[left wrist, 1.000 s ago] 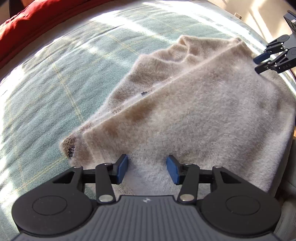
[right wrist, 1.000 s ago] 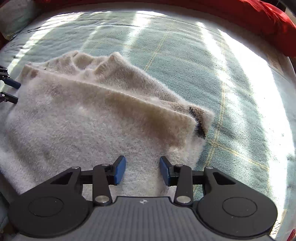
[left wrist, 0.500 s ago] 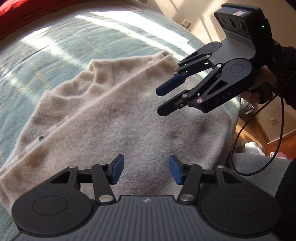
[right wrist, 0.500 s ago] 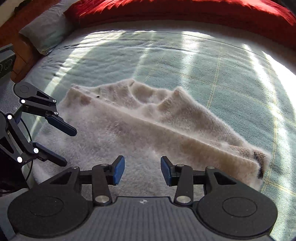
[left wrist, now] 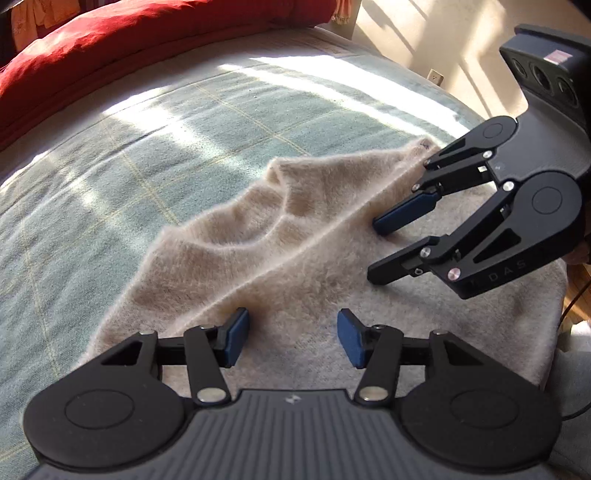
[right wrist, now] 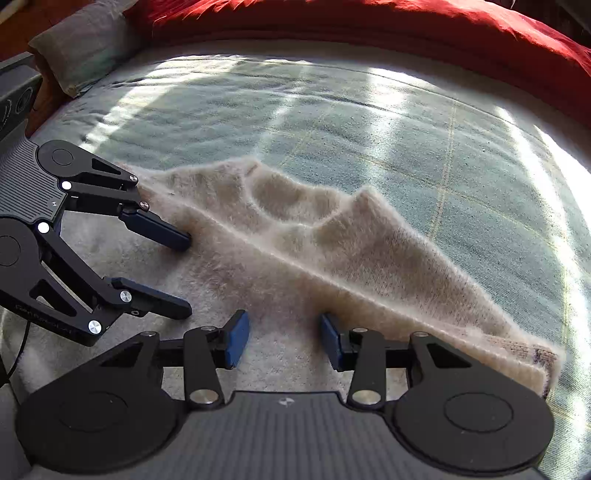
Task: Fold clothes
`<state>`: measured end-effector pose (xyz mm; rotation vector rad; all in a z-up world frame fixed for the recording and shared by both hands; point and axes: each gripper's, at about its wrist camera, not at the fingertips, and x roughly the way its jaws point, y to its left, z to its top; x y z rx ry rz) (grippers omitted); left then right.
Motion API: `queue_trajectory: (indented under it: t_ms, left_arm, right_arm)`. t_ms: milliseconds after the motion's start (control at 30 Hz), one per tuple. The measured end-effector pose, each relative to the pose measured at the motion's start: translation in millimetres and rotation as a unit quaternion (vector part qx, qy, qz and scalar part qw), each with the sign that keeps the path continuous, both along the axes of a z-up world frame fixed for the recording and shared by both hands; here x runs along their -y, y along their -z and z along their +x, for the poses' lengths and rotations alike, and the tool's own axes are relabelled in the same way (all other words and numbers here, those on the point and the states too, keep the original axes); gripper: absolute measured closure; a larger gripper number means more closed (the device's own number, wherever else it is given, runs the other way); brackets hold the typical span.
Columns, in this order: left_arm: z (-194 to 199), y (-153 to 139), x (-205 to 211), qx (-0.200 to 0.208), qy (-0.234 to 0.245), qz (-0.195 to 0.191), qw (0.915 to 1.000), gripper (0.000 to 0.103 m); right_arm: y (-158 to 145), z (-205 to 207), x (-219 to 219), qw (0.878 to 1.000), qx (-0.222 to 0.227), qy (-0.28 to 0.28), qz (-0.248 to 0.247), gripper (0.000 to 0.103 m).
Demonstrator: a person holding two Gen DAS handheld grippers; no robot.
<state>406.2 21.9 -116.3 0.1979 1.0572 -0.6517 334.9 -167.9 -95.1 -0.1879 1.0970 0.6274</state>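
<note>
A fuzzy cream sweater (left wrist: 332, 258) lies folded on the teal checked bedspread (left wrist: 147, 155), its neckline ridge (right wrist: 295, 214) on the far side. My left gripper (left wrist: 293, 341) hovers low over the sweater's near part, blue pads apart, with only flat fabric beneath them. My right gripper (right wrist: 284, 343) is open too, just above the knit beside the fold line. Each shows in the other's view: the right gripper (left wrist: 376, 251) points in from the right, and the left gripper (right wrist: 184, 277) from the left. Their fingertips are close together over the sweater's middle.
A red quilt (right wrist: 369, 22) runs along the bed's far side, with a grey pillow (right wrist: 81, 48) at its left end. The sweater's near edge hangs by the bed's edge (left wrist: 554, 332). A sunlit wall with a socket (left wrist: 436, 76) stands beyond the bed.
Both grippers have swung from the sweater's outer ends toward its middle and now face each other closely. The sweater lies as before. Both stay open.
</note>
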Motion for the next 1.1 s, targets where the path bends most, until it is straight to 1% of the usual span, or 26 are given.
queue_trajectory:
  t_ms: [100,167,233,300,367,500,600,667,733,867,933,1000,1033,1100]
  left_arm:
    - [4,-12,-10,-0.011,-0.028,-0.011,0.9995,0.049]
    - [-2,-22,-15,-0.013,-0.030,-0.009,0.9994,0.047]
    - [-13,-32,-21,-0.021,-0.032,-0.008,0.9992,0.044]
    - [-24,-35,-26,-0.038,-0.039,-0.011,0.9984,0.042]
    - [-33,-31,-29,-0.051,-0.051,-0.011,0.9973,0.041]
    - [-41,-10,-31,-0.069,-0.082,-0.003,0.9943,0.039]
    - [-35,0,-34,-0.059,-0.106,-0.009,0.9926,0.039]
    - [-29,-1,-36,-0.040,-0.122,-0.014,0.9916,0.038]
    - [-21,-3,-38,-0.029,-0.142,-0.012,0.9893,0.038]
    - [-21,-18,-47,-0.036,-0.169,-0.043,0.9840,0.038]
    - [-29,-28,-49,-0.052,-0.170,-0.057,0.9824,0.033]
    - [-41,-36,-48,-0.070,-0.166,-0.072,0.9809,0.030]
    - [-47,-38,-46,-0.082,-0.166,-0.080,0.9794,0.025]
    - [-58,-41,-43,-0.105,-0.166,-0.098,0.9757,0.023]
  right_arm:
    - [-8,-1,1,1.000,0.004,0.010,0.000,0.055]
    - [-17,-4,3,1.000,0.007,0.018,0.005,0.048]
    - [-24,-9,4,1.000,0.000,0.022,0.021,0.047]
    - [-28,-14,2,0.999,-0.010,0.024,0.036,0.046]
    - [-27,-19,-5,0.999,-0.020,0.021,0.044,0.042]
    - [-9,-23,-21,0.998,-0.033,0.031,0.038,0.042]
    - [-2,-18,-25,0.998,-0.027,0.050,0.038,0.040]
    - [-1,-12,-24,0.997,-0.019,0.067,0.045,0.039]
    - [-1,-6,-22,0.995,-0.015,0.084,0.055,0.038]
    - [-7,-6,-14,0.990,-0.011,0.123,0.066,0.037]
    - [-13,-15,-6,0.987,-0.010,0.151,0.060,0.032]
    - [-18,-29,7,0.981,-0.025,0.177,0.068,0.031]
    - [-19,-35,13,0.979,-0.036,0.188,0.074,0.031]
    - [-22,-48,25,0.973,-0.056,0.206,0.084,0.028]
